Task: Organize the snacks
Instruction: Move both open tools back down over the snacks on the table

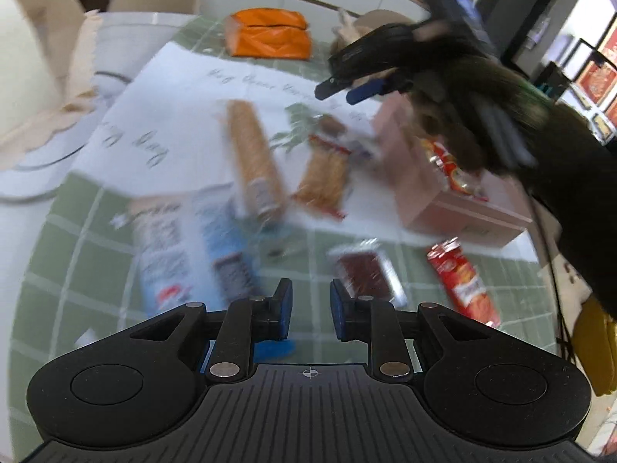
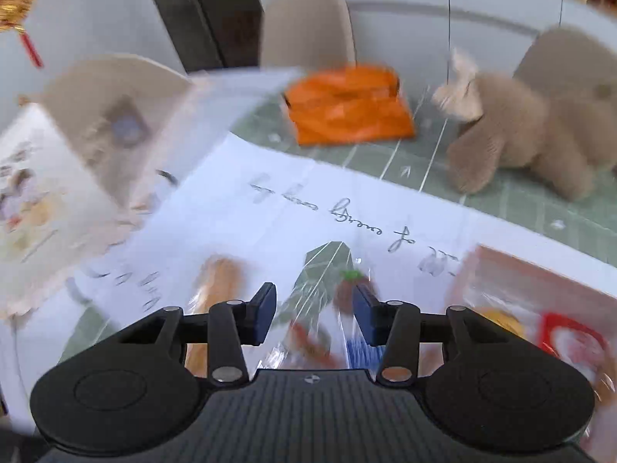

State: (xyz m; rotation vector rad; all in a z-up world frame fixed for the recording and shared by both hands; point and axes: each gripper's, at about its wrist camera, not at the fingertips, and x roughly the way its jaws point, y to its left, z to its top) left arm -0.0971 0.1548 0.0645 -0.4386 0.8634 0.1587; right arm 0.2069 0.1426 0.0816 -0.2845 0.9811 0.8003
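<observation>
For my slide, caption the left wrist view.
Open left gripper above scattered snack packets, right gripper reaching over the pink box.

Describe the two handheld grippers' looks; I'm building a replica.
Left gripper and right gripper match: ribbed black body, two round side discs, black linkage arms with silver pivot pins, blue-padded jaws, a small crosshair mark at centre. A dark fuzzy sleeve covers the right arm.

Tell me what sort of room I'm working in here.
Probably a home dining area: a table with a green checked cloth, pale dining chairs around it, and a plush toy sitting on top.
</observation>
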